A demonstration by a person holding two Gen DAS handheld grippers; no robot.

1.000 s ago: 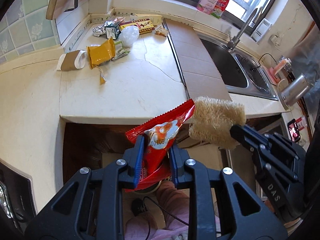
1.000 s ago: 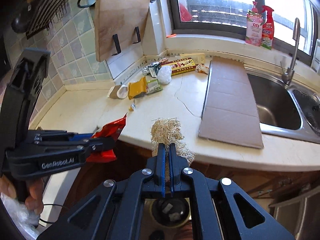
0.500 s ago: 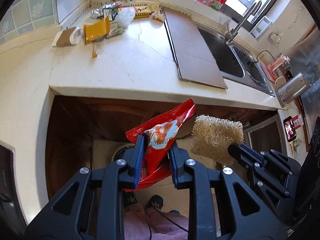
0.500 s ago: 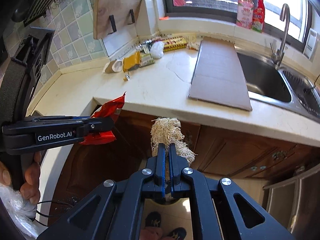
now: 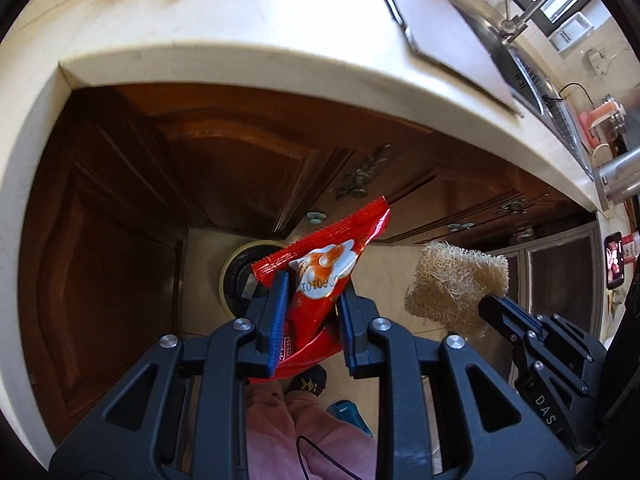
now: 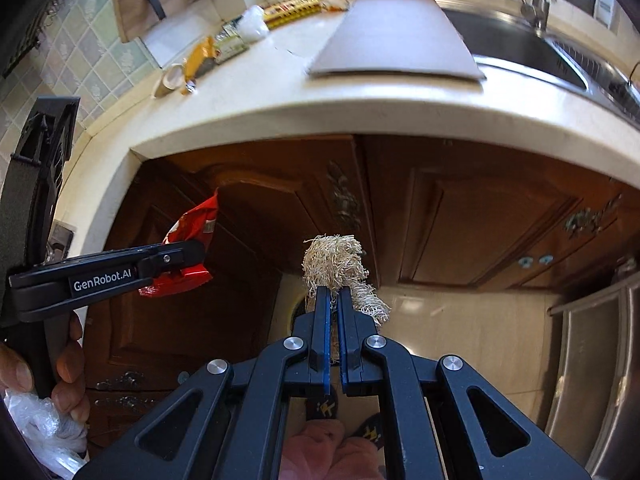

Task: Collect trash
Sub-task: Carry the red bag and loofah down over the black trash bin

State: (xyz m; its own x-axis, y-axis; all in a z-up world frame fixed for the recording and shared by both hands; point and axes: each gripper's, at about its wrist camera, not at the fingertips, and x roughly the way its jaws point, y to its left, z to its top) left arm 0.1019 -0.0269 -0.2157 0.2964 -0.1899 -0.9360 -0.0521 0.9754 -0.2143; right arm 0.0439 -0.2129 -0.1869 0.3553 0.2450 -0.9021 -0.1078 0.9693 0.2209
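My left gripper [image 5: 313, 286] is shut on a red snack wrapper [image 5: 326, 270], held above a round trash bin [image 5: 240, 276] on the floor by the cabinets. The wrapper also shows in the right wrist view [image 6: 188, 240]. My right gripper [image 6: 333, 294] is shut on a tan loofah scrubber [image 6: 336, 264], seen to the right in the left wrist view [image 5: 456, 280]. Both are held below the counter edge. More trash [image 6: 200, 60] lies on the counter near the tiled wall.
A cream countertop [image 6: 360, 100] curves overhead with a cardboard sheet [image 6: 396, 40] and a steel sink [image 6: 520, 40]. Dark wooden cabinet doors [image 5: 224, 168] stand in front. The person's legs and slippers [image 5: 308, 384] are below. A steel appliance [image 6: 592, 360] stands at the right.
Both grippers have dropped below the counter edge and tilted down toward the floor with their loads. The trash bin has come into view under the left gripper.
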